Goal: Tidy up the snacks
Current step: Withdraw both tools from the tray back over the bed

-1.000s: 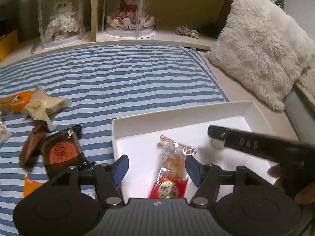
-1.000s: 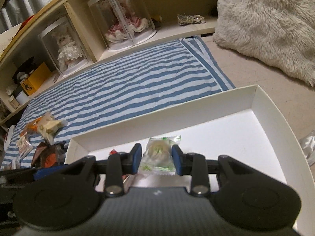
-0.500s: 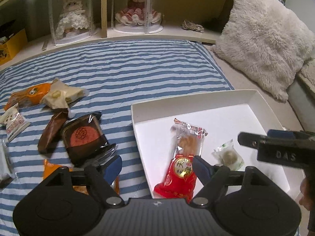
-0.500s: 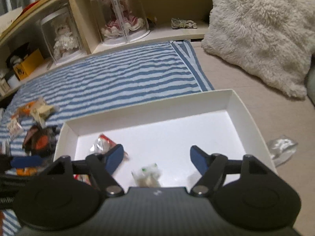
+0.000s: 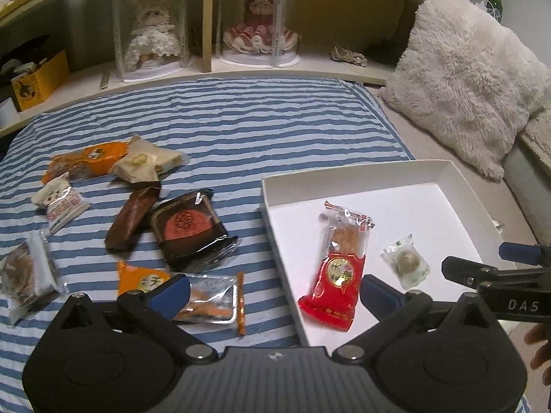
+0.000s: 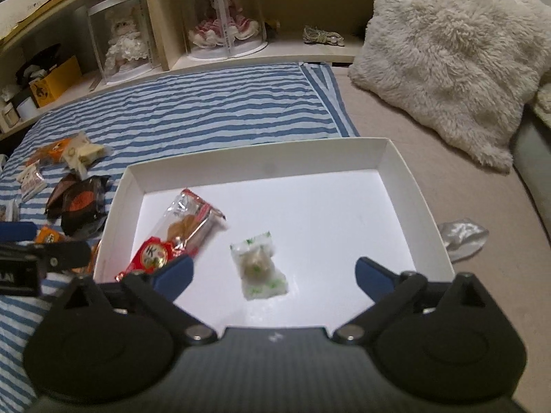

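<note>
Nearest the cameras, both grippers hang over the near edge of the white box (image 6: pixel 396 158), the landmark for everything here. The left gripper (image 5: pixel 275 292) straddles the box's near left wall with its jaws opening wide and nothing held between them; a clear-wrapped orange snack (image 5: pixel 213 297) on the striped blanket (image 5: pixel 241 130) lies just under its left finger, untouched. The right gripper (image 6: pixel 272 272) is above the near part of the box floor, its jaws likewise opening wide, with no pad on anything.

Just beyond the right gripper, inside the box, lies the small clear-and-green candy (image 6: pixel 260 265), flat and free on the white floor. Left of it, also inside, the red-and-clear cracker pack (image 6: pixel 175 237) lies slanted beside the left wall. Both sit loose in the box, which suits sorting: the box appears to be the collecting place, and the spread jaws suggest both pieces are let go.

Left of the box, outside it, the remaining snacks are strewn on the blanket: a dark mooncake pack (image 5: pixel 191 227) closest to the wall, a brown wrapper (image 5: pixel 132 216) beside it, then a cream packet (image 5: pixel 148 165) and an orange pack (image 5: pixel 86 161) farther off. These probably still await moving.

Beyond the box, a fluffy pillow (image 6: pixel 454 58) rests to its far right.
</note>
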Demonstrator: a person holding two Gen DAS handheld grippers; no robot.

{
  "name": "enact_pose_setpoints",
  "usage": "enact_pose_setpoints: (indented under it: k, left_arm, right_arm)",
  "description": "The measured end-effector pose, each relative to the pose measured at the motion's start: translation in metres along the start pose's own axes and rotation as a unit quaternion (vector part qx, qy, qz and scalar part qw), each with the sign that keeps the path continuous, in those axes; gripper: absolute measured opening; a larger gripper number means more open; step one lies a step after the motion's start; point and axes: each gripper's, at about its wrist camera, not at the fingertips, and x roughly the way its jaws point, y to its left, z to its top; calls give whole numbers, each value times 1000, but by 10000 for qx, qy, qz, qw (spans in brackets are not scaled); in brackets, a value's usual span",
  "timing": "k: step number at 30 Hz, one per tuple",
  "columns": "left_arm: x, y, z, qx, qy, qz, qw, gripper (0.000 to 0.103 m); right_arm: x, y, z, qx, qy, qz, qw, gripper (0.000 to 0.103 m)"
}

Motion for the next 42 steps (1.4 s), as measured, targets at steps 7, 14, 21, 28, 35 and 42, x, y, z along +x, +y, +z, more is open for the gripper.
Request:
enact_pose_setpoints:
  k: [7, 14, 21, 28, 35, 42]
  left_arm:
    - [-18, 18, -7, 43, -35, 105, 9999, 103]
    - [-38, 50, -14, -34, -87, 302, 9995, 103]
    - [-51, 91, -23, -232, -109, 579, 9980, 103]
    - [-53, 132, -33, -513, -102, 812, 9953, 103]
    - [-53, 172, -40, -1001, -221, 957, 9901, 103]
    - [-47, 212, -40, -1626, -288, 1022, 9810, 103]
  right_arm:
    - [-16, 13, -4, -2, -76, -14, 10000, 102]
    - [-26, 29, -7, -63, -99, -8, 9999, 102]
    - [-25, 59, -9, -124, -100, 129, 9998, 102]
    - [-18, 88, -15, -464, -196, 237, 9984, 102]
    - [-13, 105, -20, -644, -470, 568, 9952, 102]
    - [-2, 131, -24, -1226, -803, 997, 9842, 103]
